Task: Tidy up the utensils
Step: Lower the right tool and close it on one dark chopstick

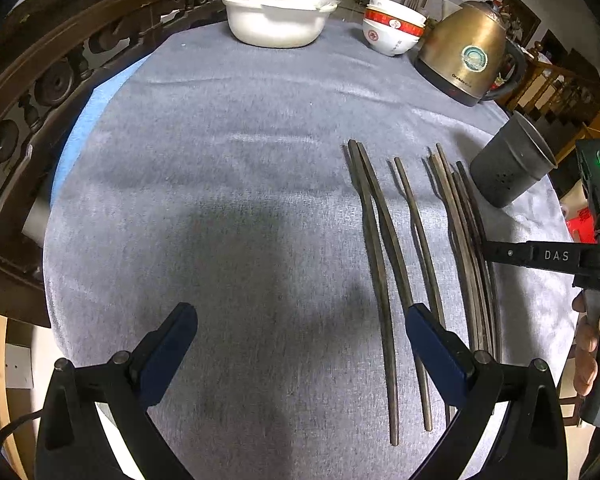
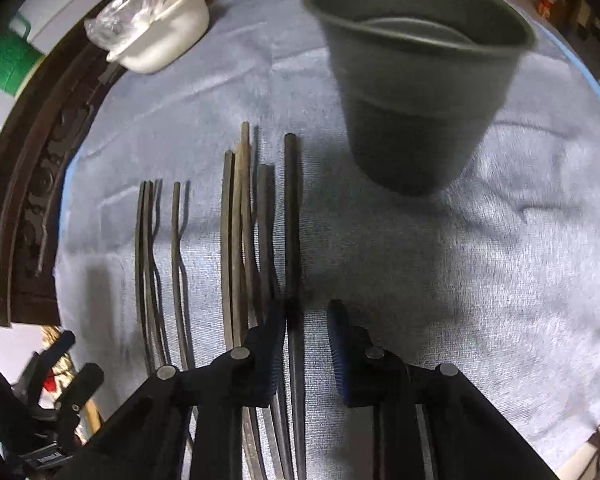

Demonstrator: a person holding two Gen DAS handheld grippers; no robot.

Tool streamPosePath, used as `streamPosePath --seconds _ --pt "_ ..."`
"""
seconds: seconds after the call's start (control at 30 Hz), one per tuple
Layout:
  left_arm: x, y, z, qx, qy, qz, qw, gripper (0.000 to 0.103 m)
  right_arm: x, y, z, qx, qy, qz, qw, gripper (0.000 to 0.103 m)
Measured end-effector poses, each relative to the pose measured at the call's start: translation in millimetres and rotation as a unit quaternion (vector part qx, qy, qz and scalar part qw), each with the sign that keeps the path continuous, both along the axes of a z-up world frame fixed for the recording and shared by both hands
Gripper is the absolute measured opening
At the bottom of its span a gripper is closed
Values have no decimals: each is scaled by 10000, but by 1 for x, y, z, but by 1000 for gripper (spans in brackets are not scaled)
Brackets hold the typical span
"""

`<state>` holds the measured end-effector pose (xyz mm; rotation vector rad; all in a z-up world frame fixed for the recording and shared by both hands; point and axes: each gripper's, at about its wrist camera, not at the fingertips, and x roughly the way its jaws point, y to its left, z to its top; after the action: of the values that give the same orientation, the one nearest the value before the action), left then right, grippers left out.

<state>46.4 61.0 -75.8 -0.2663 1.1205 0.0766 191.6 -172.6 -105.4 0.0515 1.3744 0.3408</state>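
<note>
Several dark chopsticks [image 1: 384, 264] lie side by side on the grey cloth; they also show in the right wrist view [image 2: 236, 240]. A dark grey utensil cup [image 2: 416, 80] stands upright just beyond them, also at the right in the left wrist view [image 1: 508, 164]. My right gripper [image 2: 306, 320] is open, its jaws low over the cloth on either side of the rightmost chopstick [image 2: 291, 216], not closed on it. My left gripper [image 1: 300, 320] is open and empty, hovering left of the chopsticks.
A white pot [image 1: 276, 20] with a plastic bag, stacked red-and-white bowls [image 1: 394, 28] and a brass kettle [image 1: 468, 48] stand at the table's far edge. A carved wooden chair back [image 1: 40, 92] curves along the left. The grey cloth [image 1: 220, 200] covers the table.
</note>
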Motion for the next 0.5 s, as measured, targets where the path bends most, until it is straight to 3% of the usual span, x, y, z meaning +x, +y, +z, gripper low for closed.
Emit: streamPosePath --seconds 0.1,0.27,0.5 --pt "8 3 -2 -59 166 42 9998 102 3 -2 -2 -88 19 -8 10000 8" --pt "33 9 -3 -439 538 127 9975 94 -4 -13 -2 -205 9 8 9998 8" --pt "71 0 -6 -507 963 121 9940 75 -8 -22 -5 -66 -55 -19 10000 8"
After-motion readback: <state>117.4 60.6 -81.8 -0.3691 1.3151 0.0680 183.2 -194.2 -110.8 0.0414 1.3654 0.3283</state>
